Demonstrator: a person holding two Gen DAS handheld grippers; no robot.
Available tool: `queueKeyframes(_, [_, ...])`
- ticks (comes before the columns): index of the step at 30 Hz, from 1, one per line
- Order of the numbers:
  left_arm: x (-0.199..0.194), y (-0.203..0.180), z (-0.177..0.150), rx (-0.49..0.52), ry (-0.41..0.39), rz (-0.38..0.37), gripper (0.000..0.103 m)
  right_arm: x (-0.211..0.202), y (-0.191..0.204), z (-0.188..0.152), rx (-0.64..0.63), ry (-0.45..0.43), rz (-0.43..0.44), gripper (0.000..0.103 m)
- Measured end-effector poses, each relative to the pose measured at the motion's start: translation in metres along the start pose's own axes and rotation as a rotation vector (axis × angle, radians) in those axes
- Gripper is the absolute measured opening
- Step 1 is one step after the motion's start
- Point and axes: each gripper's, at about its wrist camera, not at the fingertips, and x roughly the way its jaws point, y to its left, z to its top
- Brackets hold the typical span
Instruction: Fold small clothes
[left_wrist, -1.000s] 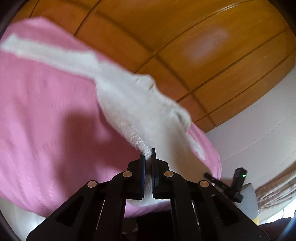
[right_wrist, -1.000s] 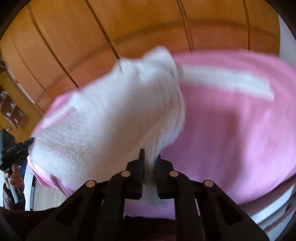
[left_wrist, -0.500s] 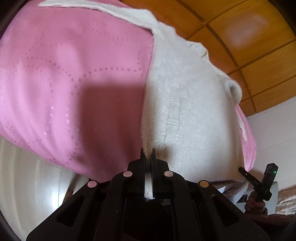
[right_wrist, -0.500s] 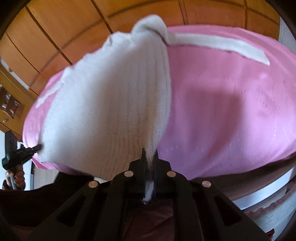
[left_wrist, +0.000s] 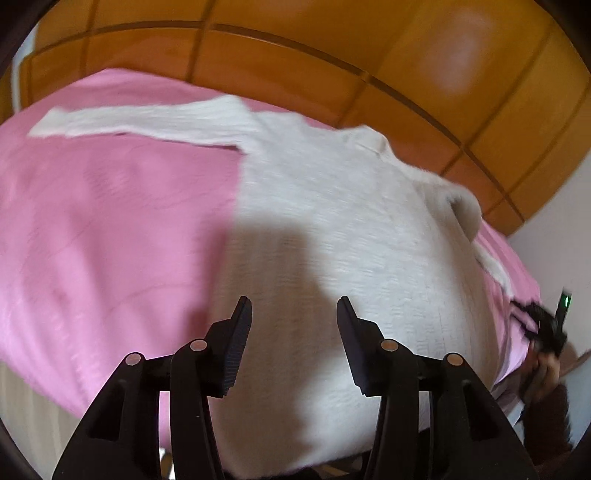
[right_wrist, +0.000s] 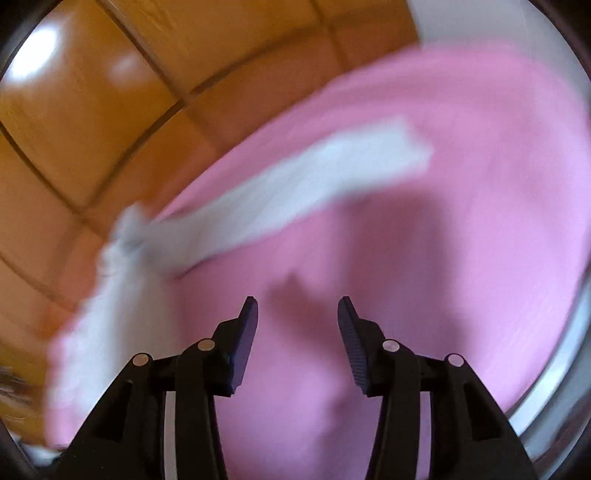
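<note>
Lying flat on the pink sheet (left_wrist: 110, 221), the white sweater (left_wrist: 332, 229) is released for folding; left gripper (left_wrist: 294, 306) and right gripper (right_wrist: 297, 306) have just been opening, nothing between them.

Both grippers — left gripper (left_wrist: 294, 314), right gripper (right_wrist: 297, 314) — have just opened, releasing the white sweater (left_wrist: 332, 229).

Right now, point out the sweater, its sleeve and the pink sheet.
sweater (left_wrist: 332, 229), left wrist view, middle of the body.
sleeve (left_wrist: 147, 120), left wrist view, mid-length.
pink sheet (right_wrist: 461, 258), right wrist view, bare patch.
</note>
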Motion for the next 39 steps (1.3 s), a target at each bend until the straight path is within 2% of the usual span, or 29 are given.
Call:
queueKeyframes(3, [0.018, -0.017, 0.003, 0.041, 0.024, -0.013, 0.046, 0.014, 0.015, 0.008, -0.190, -0.005, -0.058, 0.046])
queueKeyframes(5, [0.029, -0.023, 0.003, 0.053, 0.040, -0.021, 0.046, 0.030, 0.023, 0.010, -0.354, -0.024, -0.154, 0.047])
queueKeyframes(8, [0.045, -0.032, 0.005, 0.055, 0.064, -0.032, 0.046, 0.055, 0.019, 0.014, -0.437, 0.025, -0.194, 0.047])
queueKeyframes(12, [0.056, -0.044, 0.012, 0.088, 0.036, -0.014, 0.047, 0.070, 0.008, 0.026, -0.427, 0.016, -0.219, 0.047])
queueKeyframes(13, [0.057, -0.045, 0.012, 0.091, 0.030, -0.011, 0.051, 0.072, 0.007, 0.029, -0.424, 0.017, -0.219, 0.036])
queueKeyframes(14, [0.060, -0.047, 0.014, 0.091, 0.025, -0.010, 0.061, 0.074, 0.007, 0.032, -0.431, 0.018, -0.234, 0.011])
queueKeyframes(16, [0.065, -0.049, 0.018, 0.082, 0.011, -0.006, 0.065, 0.073, 0.011, 0.037, -0.432, 0.013, -0.246, 0.006])
queueKeyframes(20, [0.078, -0.051, 0.023, 0.088, 0.020, 0.011, 0.065, 0.046, 0.015, 0.047, -0.432, -0.045, -0.235, 0.005])
queueKeyframes(27, [0.088, -0.054, 0.029, 0.161, 0.010, 0.039, 0.065, -0.051, 0.009, 0.077, -0.443, -0.122, -0.174, 0.005])
queueKeyframes(30, [0.091, -0.051, 0.034, 0.164, 0.003, 0.039, 0.065, -0.081, 0.008, 0.088, -0.458, -0.094, -0.160, 0.005])
queueKeyframes(34, [0.095, -0.046, 0.039, 0.169, 0.000, 0.039, 0.065, -0.101, 0.003, 0.107, -0.438, -0.009, -0.119, 0.005])
queueKeyframes(36, [0.098, -0.043, 0.041, 0.174, 0.000, 0.048, 0.065, -0.105, 0.000, 0.118, -0.424, 0.013, -0.124, 0.005])
queueKeyframes(39, [0.103, -0.038, 0.046, 0.159, 0.001, 0.049, 0.065, -0.086, 0.000, 0.142, -0.403, 0.038, -0.162, 0.005])
